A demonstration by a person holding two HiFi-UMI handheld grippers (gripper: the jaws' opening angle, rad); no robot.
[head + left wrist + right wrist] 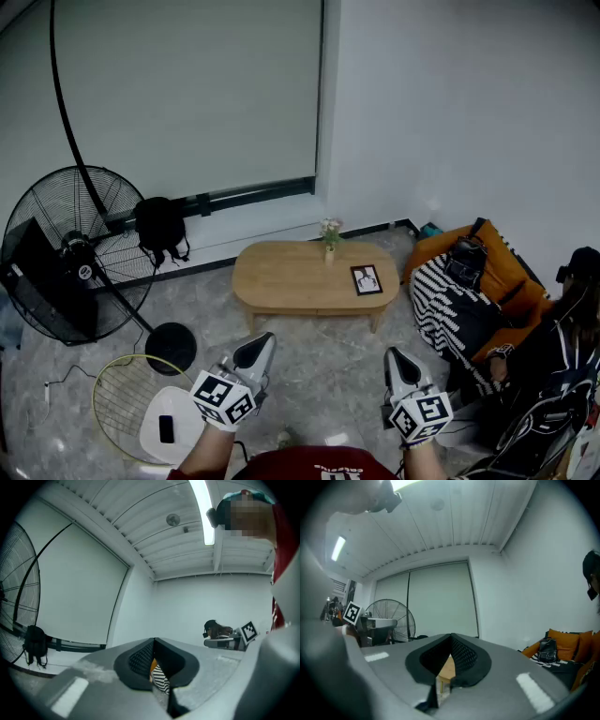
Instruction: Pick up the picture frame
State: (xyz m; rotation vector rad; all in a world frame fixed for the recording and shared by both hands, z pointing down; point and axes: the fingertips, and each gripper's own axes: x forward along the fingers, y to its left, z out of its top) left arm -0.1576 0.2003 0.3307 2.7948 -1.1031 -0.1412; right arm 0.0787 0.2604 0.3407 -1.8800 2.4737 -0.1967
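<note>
The picture frame (367, 279), dark-edged with a pale print, lies flat on the right part of a low wooden table (291, 277) across the room. A small vase of flowers (330, 239) stands at the table's back edge. My left gripper (260, 345) and right gripper (397, 361) are held level near the bottom of the head view, well short of the table, both shut and holding nothing. In the left gripper view the jaws of the left gripper (153, 641) meet at the tip. The right gripper (451, 637) is shut too, with a sliver of the table (447, 667) showing below its tip.
A large floor fan (70, 253) and a black bag (159, 225) stand at the left. A racket (127, 394) and a white stool (173, 427) lie on the floor near me. An orange chair with a striped cushion (459, 309) and a seated person (572, 319) are at the right.
</note>
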